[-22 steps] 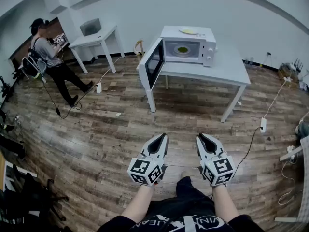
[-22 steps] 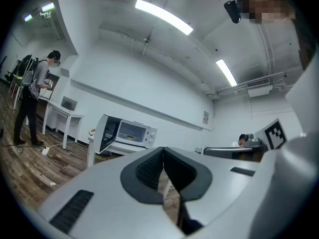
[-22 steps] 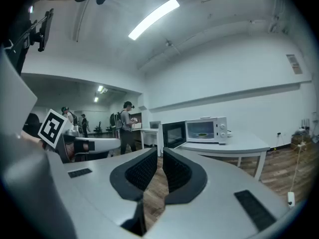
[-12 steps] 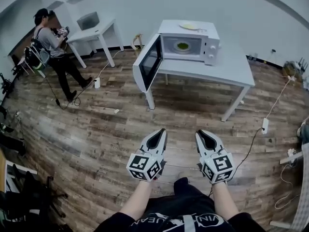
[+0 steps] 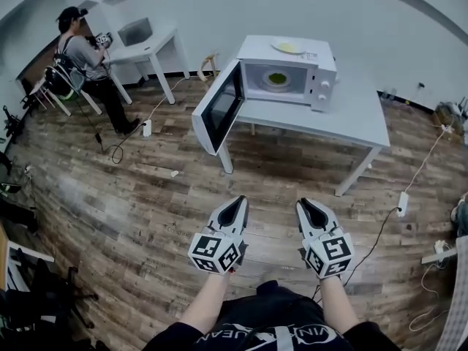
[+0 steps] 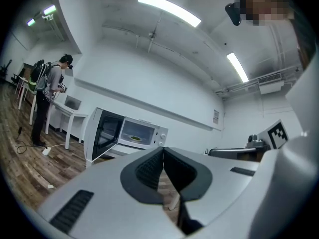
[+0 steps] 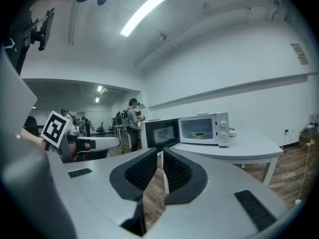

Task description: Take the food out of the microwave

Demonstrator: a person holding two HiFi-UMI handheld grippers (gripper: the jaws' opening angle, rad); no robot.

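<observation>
The white microwave (image 5: 287, 67) stands on a white table (image 5: 351, 115) ahead, its door (image 5: 218, 108) swung wide open to the left. Inside sits a dish of green food (image 5: 277, 78); a yellowish plate (image 5: 287, 47) lies on the microwave's top. My left gripper (image 5: 237, 200) and right gripper (image 5: 303, 203) hover side by side over the wooden floor, well short of the table, both shut and empty. The left gripper view shows its gripper (image 6: 163, 151) in front of the microwave (image 6: 142, 132) and food (image 6: 135, 138). The right gripper view shows its gripper (image 7: 160, 156) before the microwave (image 7: 205, 128) and food (image 7: 200, 134).
A person (image 5: 84, 61) stands at the back left beside a second white table (image 5: 142, 50). Cables and power strips (image 5: 401, 202) lie on the floor to the right and near the left table. Dark chairs and gear (image 5: 29, 291) crowd the left edge.
The microwave and table have come closer and sit lower in the head view. Both grippers keep their places side by side. The person at the back left has shifted a little.
</observation>
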